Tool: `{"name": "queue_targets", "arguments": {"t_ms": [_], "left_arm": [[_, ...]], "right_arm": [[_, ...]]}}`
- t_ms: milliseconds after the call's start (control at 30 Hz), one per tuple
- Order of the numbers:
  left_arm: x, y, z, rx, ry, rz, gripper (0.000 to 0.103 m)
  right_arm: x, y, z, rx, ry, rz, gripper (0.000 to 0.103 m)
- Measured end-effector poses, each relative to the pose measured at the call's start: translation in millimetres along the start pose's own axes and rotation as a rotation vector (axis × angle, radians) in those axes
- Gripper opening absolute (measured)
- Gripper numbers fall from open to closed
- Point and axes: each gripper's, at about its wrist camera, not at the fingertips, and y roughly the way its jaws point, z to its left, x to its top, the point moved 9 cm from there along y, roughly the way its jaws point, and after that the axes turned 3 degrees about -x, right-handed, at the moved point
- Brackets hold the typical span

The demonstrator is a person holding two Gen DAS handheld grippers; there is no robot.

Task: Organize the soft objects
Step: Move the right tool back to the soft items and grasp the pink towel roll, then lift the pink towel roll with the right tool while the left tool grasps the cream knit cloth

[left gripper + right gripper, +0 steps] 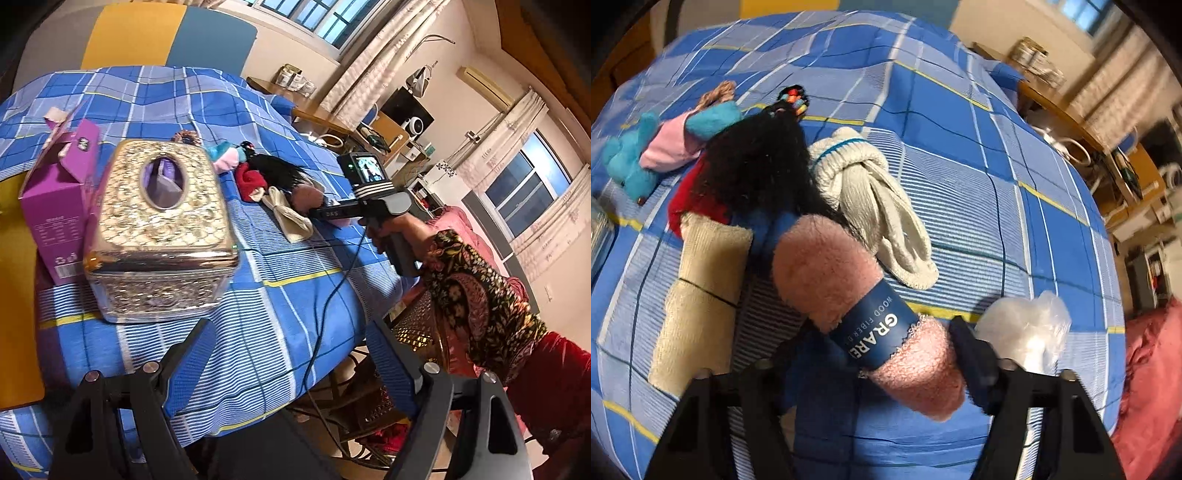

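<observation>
Tablecloth (960,155): woven checked cloth, matt. Rolled towel (827,273): fuzzy pink cloth, smooth paper band. Tissue box (159,225): glossy embossed metal look. Carton (55,206): smooth purple cardboard.

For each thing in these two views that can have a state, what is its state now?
pink rolled cloth: rolled, banded, lying between the right gripper jaws; contact unclear.
left gripper: open, holding nothing.
gold tissue box: lid closed, standing on the checked cloth.
purple carton: top flaps open.
white socks: knotted, lying flat.
black wig: lying on the soft pile.
</observation>
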Motion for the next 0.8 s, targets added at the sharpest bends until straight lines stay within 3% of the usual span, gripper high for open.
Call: {"name": "queue_targets", "arguments": {"t_ms": [167, 433, 600, 800], "left_arm": [[7, 11, -15, -0.013, 0.020, 0.010, 0.085], [25, 37, -31, 0.024, 0.032, 0.024, 0.085], [43, 63, -42, 0.059, 0.036, 0.043, 0.085], [72, 101, -49, 0.072, -0.008, 0.057, 0.085]], "right_arm": [[-5, -16, 2, -0.001, 0.093, -0.019, 0.051], [-45, -46, -4, 0.150, 0.468, 0.044, 0.050], [-63, -46, -17, 0.107, 0.529, 0.019, 0.052], [-62, -29, -18, 0.075, 0.464, 0.043, 0.067]]}}
